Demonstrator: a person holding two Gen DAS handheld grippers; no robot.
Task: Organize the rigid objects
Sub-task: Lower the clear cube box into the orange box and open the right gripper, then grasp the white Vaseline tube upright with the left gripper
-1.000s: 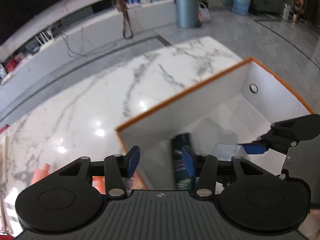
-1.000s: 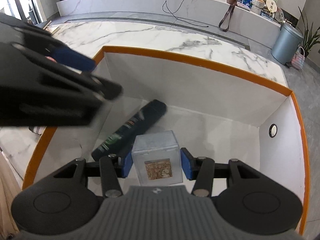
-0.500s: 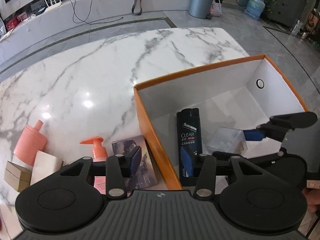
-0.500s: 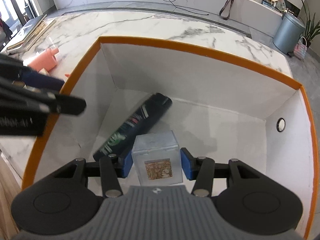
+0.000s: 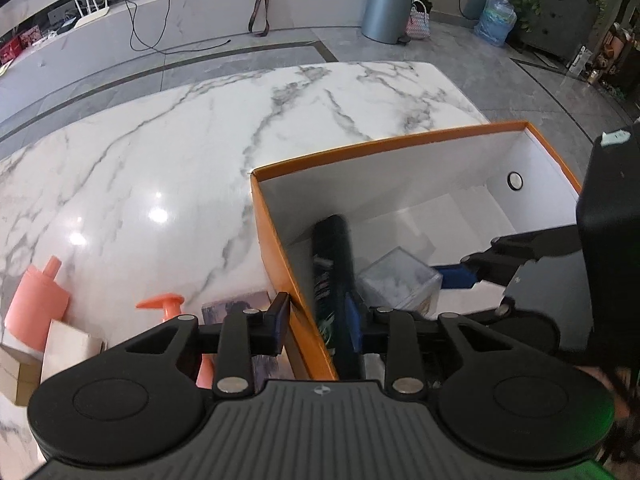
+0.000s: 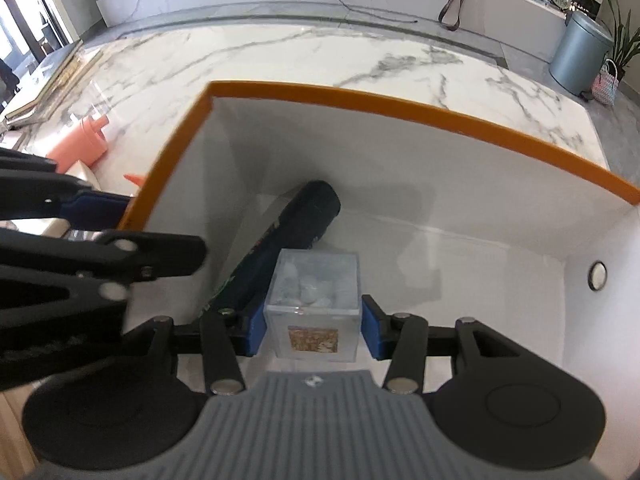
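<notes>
Right wrist view, right gripper [image 6: 312, 330] jaws clamp clear cube [image 6: 314, 312], left gripper [image 5: 316, 322] jaws narrow astride box wall [image 5: 280, 256].

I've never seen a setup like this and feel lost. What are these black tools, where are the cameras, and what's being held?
No robot here: a person holds a two-finger gripper in each hand, with a fisheye camera on each looking along its fingers. Each picture shows its own gripper at the bottom. The right gripper is shut on a clear cube, inside an orange-rimmed box, beside a black bottle lying there. The left gripper is closed across the box's side wall, one finger outside, one inside. On the marble table beside the box are a pink bottle, a pump bottle and small cartons.
</notes>
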